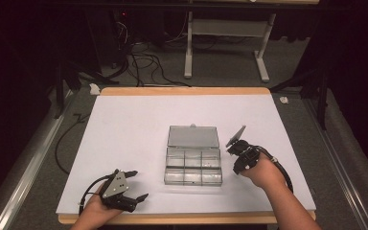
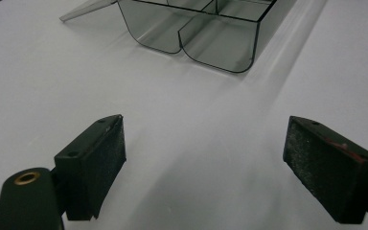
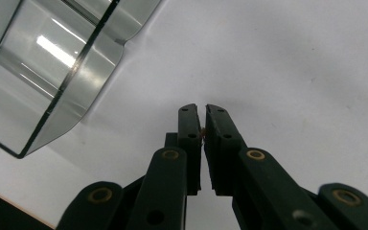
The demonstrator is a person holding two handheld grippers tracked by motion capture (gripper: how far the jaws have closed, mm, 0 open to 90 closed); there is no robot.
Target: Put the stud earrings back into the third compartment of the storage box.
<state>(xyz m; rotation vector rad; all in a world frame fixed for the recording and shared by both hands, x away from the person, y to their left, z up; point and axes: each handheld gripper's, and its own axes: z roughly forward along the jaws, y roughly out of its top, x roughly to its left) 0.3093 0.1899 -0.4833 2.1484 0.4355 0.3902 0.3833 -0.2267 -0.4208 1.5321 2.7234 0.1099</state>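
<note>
Lying at the centre of the high view, on the white table surface (image 1: 124, 143): a clear smoke-grey plastic compartment box (image 1: 192, 165) with its hinged lid (image 1: 193, 136) folded back flat toward the top of the frame, dividers splitting the tray into small cells.

Resting at the lower left of that view, well apart from the box: the left gripper (image 1: 136, 187), black with a grey three-cornered plate on top, jaws spread wide with nothing between them. In the left gripper view, the same wide gap (image 2: 203, 158) framing bare white table, the box's rounded corner (image 2: 196, 38) sitting at the upper middle of the frame.

Hovering just right of the box in the high view: the right gripper (image 1: 235, 143), tips pointing toward the upper left. In the right gripper view, jaws pressed nearly together (image 3: 201, 122), the box wall (image 3: 52, 72) filling the upper left. Possibly pinching a tiny orange-brown speck (image 3: 202, 130) between the pads; too small to be sure whether a held object or part of the gripper.
</note>
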